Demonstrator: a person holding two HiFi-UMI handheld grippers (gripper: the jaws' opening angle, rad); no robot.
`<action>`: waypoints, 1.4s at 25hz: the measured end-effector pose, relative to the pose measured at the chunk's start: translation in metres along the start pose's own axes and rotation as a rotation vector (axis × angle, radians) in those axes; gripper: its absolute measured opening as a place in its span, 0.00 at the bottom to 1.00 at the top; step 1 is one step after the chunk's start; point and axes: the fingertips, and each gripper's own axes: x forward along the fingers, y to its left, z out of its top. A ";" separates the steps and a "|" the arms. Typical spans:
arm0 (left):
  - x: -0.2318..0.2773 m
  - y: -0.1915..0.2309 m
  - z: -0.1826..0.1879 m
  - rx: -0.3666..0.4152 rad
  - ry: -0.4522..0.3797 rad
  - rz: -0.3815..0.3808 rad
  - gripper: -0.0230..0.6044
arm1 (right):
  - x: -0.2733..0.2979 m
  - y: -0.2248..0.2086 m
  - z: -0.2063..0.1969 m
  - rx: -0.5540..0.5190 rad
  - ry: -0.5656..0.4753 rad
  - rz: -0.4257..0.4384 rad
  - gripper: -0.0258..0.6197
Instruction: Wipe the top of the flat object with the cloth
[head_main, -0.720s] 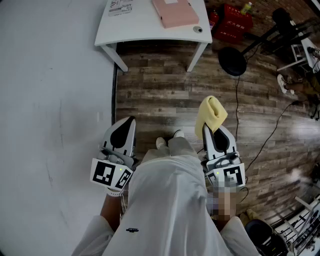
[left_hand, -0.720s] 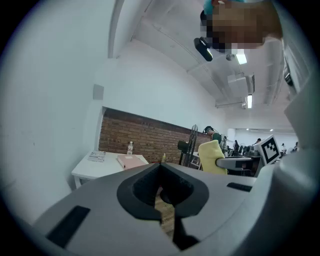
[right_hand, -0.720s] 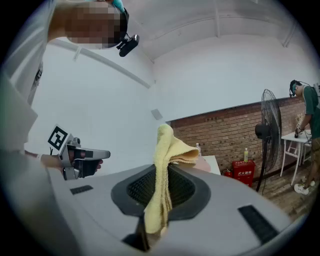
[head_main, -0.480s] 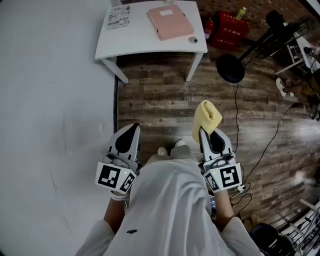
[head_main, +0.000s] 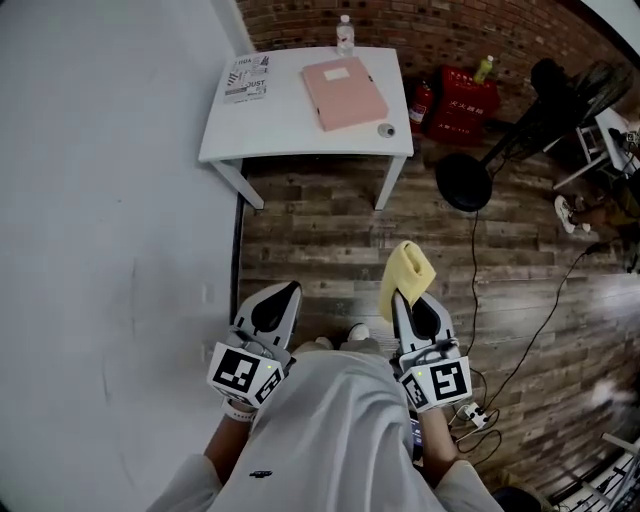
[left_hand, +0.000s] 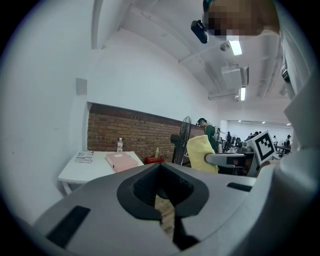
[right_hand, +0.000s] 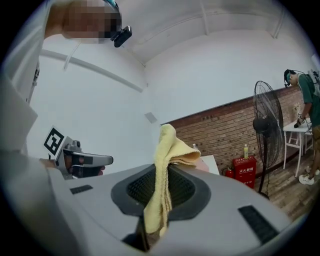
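The white worktop (head_main: 290, 120) has slid lower and closer in the head view. A bottle (head_main: 345, 35) at its far edge now shows, so the person has walked nearer to it. The 2 grippers have come forward too. The right tongs (head_main: 404, 296) are pinched tight on the yellow cloth (head_main: 404, 268), which sticks up and flops over above them. The left tongs (head_main: 280, 298) are closed together with nothing in them. The pink flat folder (head_main: 344, 92) lies on the worktop, well apart from both grippers, with wood floor (head_main: 320, 225) in between. I think this is the walk-up step, and no wiping has begun. Next, the person needs to step right up to the worktop and bring the cloth down flat on top of the pink folder. Then the cloth can rub across it. The left tongs could hold the folder so it does not slide.
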 end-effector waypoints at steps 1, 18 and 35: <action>0.005 -0.002 0.001 0.002 0.002 0.002 0.05 | -0.001 -0.004 -0.001 -0.002 -0.001 -0.001 0.13; 0.068 -0.026 -0.005 0.002 0.073 0.038 0.05 | 0.006 -0.070 -0.020 0.059 0.033 0.025 0.13; 0.174 0.139 0.052 -0.062 0.011 -0.024 0.05 | 0.206 -0.076 0.039 -0.002 0.030 0.031 0.13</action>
